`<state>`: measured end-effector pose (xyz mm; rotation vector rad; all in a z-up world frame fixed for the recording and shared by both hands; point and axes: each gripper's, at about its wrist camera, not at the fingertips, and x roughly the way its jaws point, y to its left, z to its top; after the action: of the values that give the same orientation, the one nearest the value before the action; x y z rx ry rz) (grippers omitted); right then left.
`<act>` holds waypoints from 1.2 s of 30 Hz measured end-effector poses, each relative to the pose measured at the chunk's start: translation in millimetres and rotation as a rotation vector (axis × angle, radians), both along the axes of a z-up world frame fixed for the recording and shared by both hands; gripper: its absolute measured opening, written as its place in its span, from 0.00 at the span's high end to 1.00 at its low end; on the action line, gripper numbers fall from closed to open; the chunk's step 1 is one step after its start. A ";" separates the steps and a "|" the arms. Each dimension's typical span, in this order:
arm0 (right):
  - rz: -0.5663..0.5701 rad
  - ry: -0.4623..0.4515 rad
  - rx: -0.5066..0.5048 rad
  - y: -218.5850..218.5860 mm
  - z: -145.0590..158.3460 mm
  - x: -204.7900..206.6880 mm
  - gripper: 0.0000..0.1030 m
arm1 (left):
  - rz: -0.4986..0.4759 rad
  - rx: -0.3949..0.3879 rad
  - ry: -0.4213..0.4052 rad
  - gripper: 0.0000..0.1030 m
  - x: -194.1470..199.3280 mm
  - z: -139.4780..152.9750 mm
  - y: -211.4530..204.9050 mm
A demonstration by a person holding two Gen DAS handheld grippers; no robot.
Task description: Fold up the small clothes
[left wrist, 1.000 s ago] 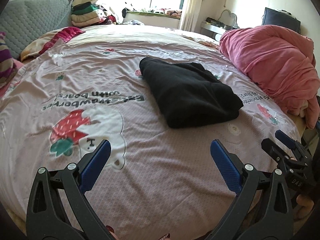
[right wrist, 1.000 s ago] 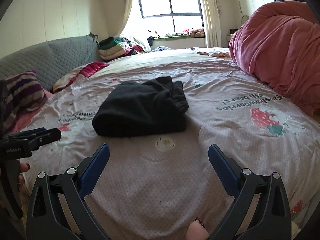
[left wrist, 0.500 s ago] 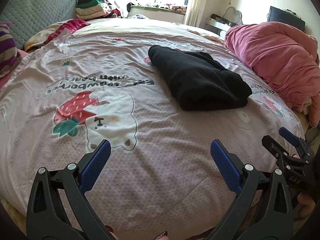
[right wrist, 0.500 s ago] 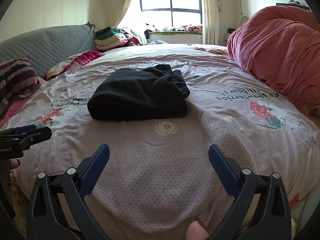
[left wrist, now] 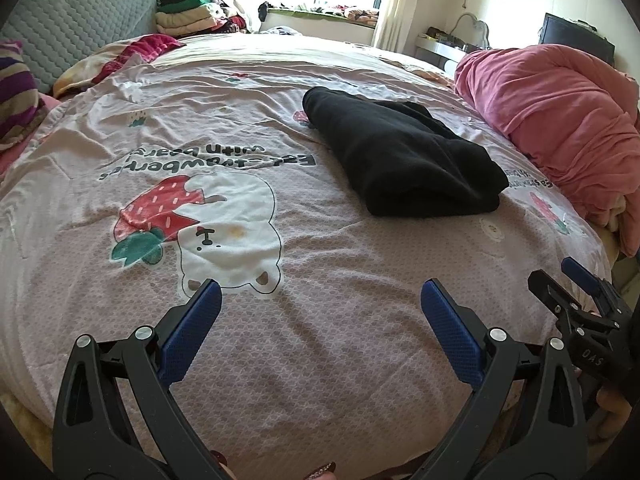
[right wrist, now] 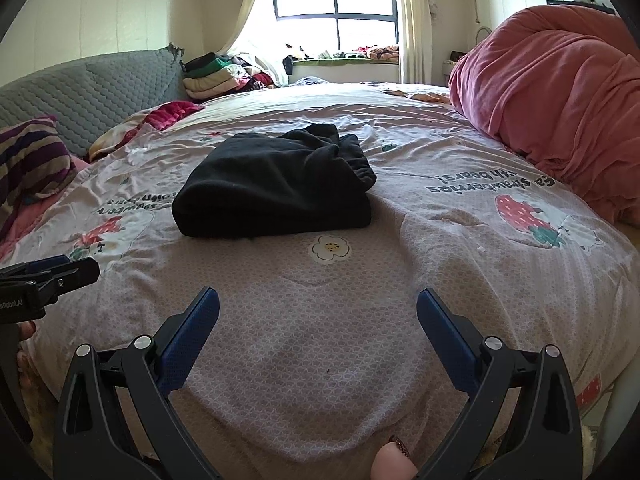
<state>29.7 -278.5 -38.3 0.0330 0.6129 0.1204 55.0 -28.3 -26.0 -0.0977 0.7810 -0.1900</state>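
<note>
Folded black garment on the bed, both tools empty

Fabric first: the folded black fleece garment (left wrist: 404,160) lies flat on the pale pink bedsheet printed with strawberries and bears (left wrist: 280,340), at about 1 o'clock from the left tool (left wrist: 318,312) and about 11 o'clock from the right tool (right wrist: 318,320). Each tool hangs above the near edge of the bed, well apart from the garment, its blue-padded jaws spread wide and holding nothing. In the right wrist view the left tool shows at 9 o'clock. A bunched pink-red quilt (right wrist: 560,100) sits at 2 o'clock, just beyond the garment. Stacked folded clothes (right wrist: 212,76) rest far off at 11 o'clock, beside the grey quilted headboard (right wrist: 100,88).
</note>
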 end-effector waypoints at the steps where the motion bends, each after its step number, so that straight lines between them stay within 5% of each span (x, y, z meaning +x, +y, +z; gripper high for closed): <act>1: -0.002 -0.001 0.001 -0.3 0.3 -0.3 0.04 | 0.003 0.001 0.001 0.09 -0.3 0.0 0.6; 36: -0.013 0.005 0.008 -3.6 2.0 -0.6 0.04 | 0.007 0.027 0.015 0.09 -0.6 -0.2 1.2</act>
<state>29.1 -282.1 -36.3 0.0450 0.6176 0.1103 54.4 -27.1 -26.3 -0.0763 0.7981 -0.1718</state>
